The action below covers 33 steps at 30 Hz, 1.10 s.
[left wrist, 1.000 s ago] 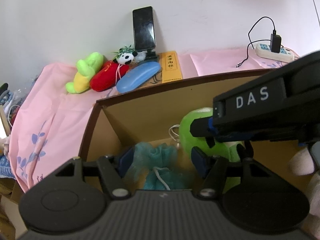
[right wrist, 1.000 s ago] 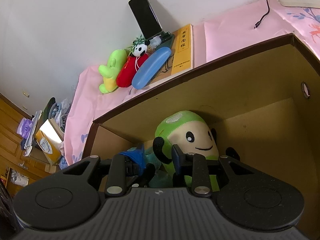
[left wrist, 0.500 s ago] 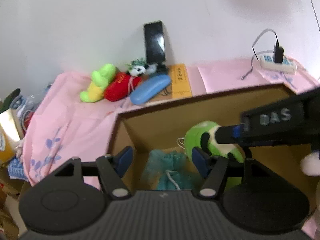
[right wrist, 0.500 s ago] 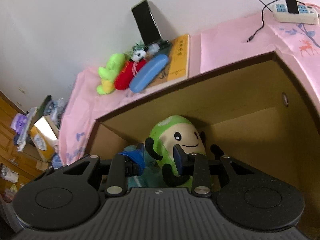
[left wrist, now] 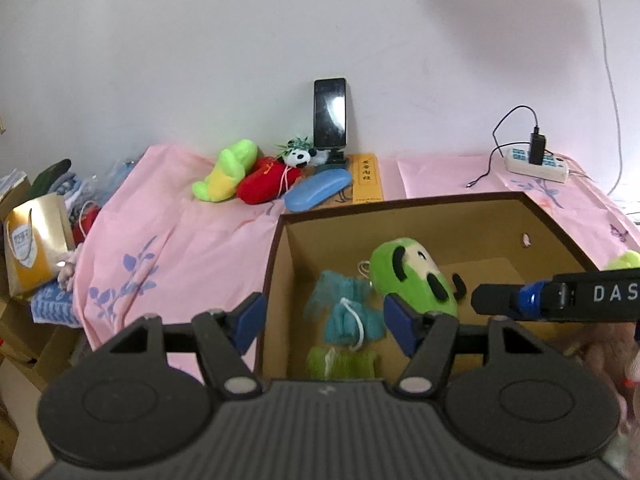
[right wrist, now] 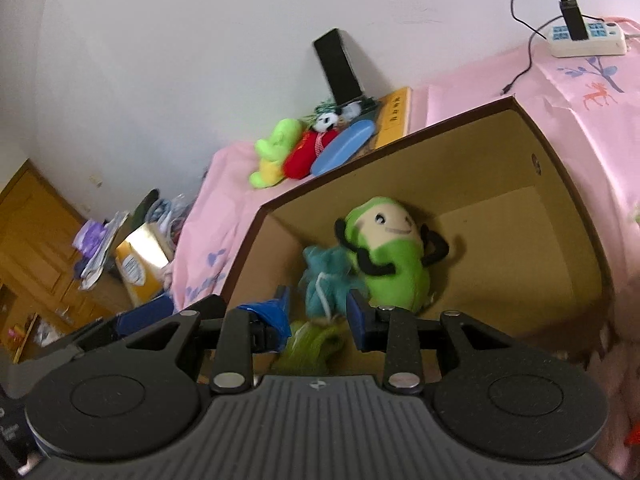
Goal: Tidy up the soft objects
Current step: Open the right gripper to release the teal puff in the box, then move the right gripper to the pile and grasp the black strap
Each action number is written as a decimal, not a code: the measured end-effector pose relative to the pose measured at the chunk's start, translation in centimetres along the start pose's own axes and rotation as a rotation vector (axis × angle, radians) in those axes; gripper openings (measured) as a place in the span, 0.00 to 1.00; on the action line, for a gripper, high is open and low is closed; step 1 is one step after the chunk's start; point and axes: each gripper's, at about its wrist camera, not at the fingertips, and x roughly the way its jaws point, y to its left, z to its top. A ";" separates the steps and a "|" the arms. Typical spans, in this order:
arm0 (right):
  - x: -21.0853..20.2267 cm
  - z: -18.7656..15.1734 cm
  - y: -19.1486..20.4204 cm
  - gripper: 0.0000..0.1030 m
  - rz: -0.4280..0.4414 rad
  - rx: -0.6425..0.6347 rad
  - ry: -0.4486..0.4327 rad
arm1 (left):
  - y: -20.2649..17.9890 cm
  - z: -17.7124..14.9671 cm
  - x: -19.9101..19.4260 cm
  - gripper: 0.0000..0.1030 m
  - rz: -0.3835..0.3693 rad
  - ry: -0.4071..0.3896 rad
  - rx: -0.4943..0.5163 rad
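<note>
A brown cardboard box holds a green plush with a face, a teal mesh puff and a green puff. My left gripper is open and empty above the box's left part. My right gripper is open and empty above the puffs; its body also shows in the left wrist view. A yellow-green plush, a red plush and a small panda lie on the pink cloth behind the box.
A blue glasses case, a yellow book and a phone on a stand sit by the wall. A power strip with a cable is at the right. Bags and clutter are beyond the bed's left edge.
Both grippers have risen and pulled back from the box, so more of its inside and the green puff show. The green plush lies free in the box.
</note>
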 end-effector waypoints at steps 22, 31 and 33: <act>-1.1 -7.7 -2.4 0.15 -0.033 -0.020 0.157 | -5.6 -12.4 -5.5 0.68 -0.256 0.103 0.157; 0.4 -9.2 -2.9 0.15 -0.072 -0.023 0.213 | -6.8 -14.5 -3.8 0.68 -0.244 0.163 0.182; 0.6 -9.4 -3.1 0.15 -0.070 -0.004 0.223 | -6.7 -14.6 -3.4 0.68 -0.239 0.171 0.176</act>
